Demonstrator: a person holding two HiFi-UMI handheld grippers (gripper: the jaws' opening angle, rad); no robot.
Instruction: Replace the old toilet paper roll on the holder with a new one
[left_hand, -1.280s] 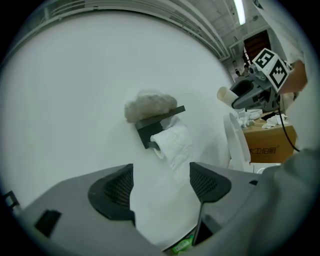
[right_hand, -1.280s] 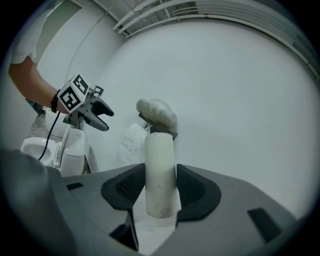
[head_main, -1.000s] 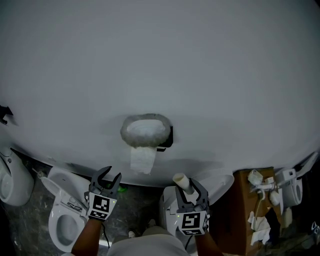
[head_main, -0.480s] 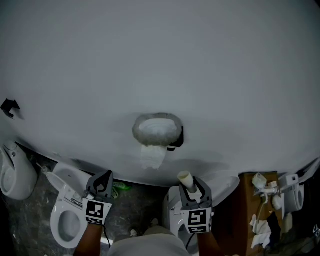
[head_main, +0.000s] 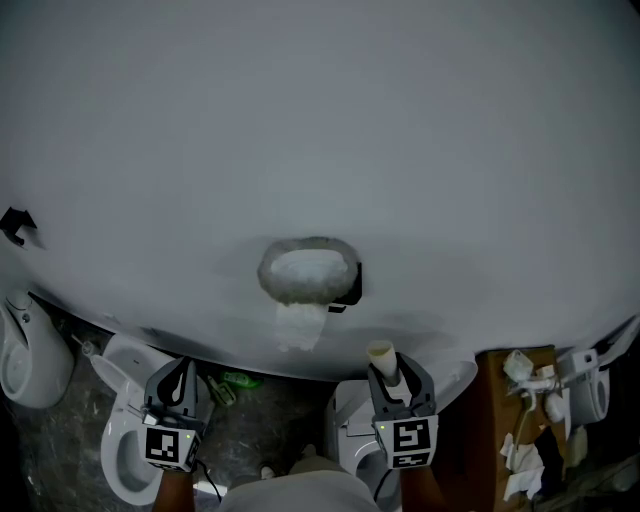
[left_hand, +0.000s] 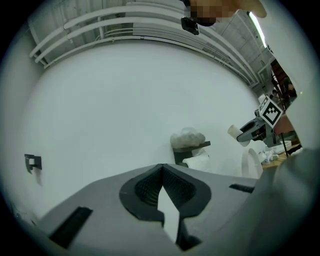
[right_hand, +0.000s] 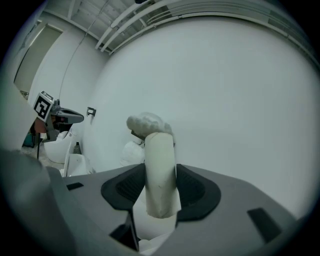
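A black holder (head_main: 345, 285) on the white wall carries a white, fluffy toilet paper roll (head_main: 308, 272), with a sheet (head_main: 300, 326) hanging below it. My right gripper (head_main: 397, 383) is shut on a cream cardboard tube (head_main: 381, 359) that stands up between its jaws, below and right of the holder. The right gripper view shows the tube (right_hand: 160, 170) clamped between both pads, with the roll (right_hand: 148, 122) behind it. My left gripper (head_main: 177, 386) is shut and empty, low and to the left of the holder. In the left gripper view its jaws (left_hand: 161, 169) meet, with the holder (left_hand: 192, 150) ahead to the right.
Below the wall stand a toilet (head_main: 128, 440) at lower left, a second white one (head_main: 350, 430) under my right gripper and a urinal (head_main: 22, 352) at far left. A brown stand (head_main: 505, 430) with paper scraps is at lower right. A small black hook (head_main: 14, 224) sticks out of the wall.
My left gripper's jaws have closed from open on nothing, and it has drifted left, away from the holder. The right gripper still holds the tube and has shifted only slightly.
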